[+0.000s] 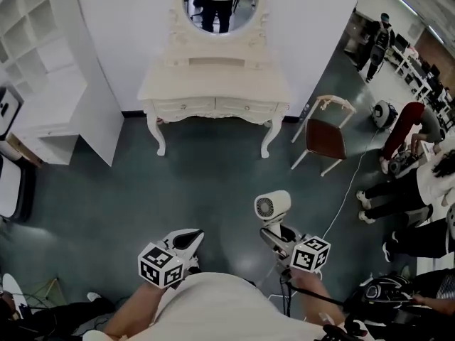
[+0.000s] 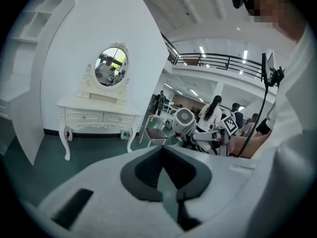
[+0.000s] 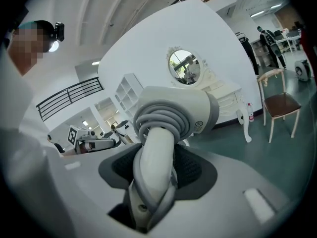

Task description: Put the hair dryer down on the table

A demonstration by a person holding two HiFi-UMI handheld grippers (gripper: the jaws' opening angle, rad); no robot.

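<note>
The right hand-held gripper [image 1: 276, 231] is closed on the handle of the white hair dryer [image 1: 272, 206]. Its jaws press on both sides of the handle. A grey cord [image 3: 158, 114] is wound round and round the handle, up near the fat part of the dryer. The dryer is up in the air over the dark green floor [image 1: 213, 190]. It is well apart from the surface [image 1: 213, 84], a white dressing table with an oval mirror [image 1: 220, 2] on top.

The left hand-held gripper [image 1: 192, 237] has its jaws together at the tips, and there is nothing in them.

The two drawers [image 1: 213, 106] in the front of the surface are shut. A white shelf unit [image 1: 35, 48] with square boxes stands at the left.

A small round mark [image 3: 199, 125] is on the side of the dryer, but it is too tiny to read. A chair [image 1: 325, 137] with a dark red seat stands just beside the surface.
</note>
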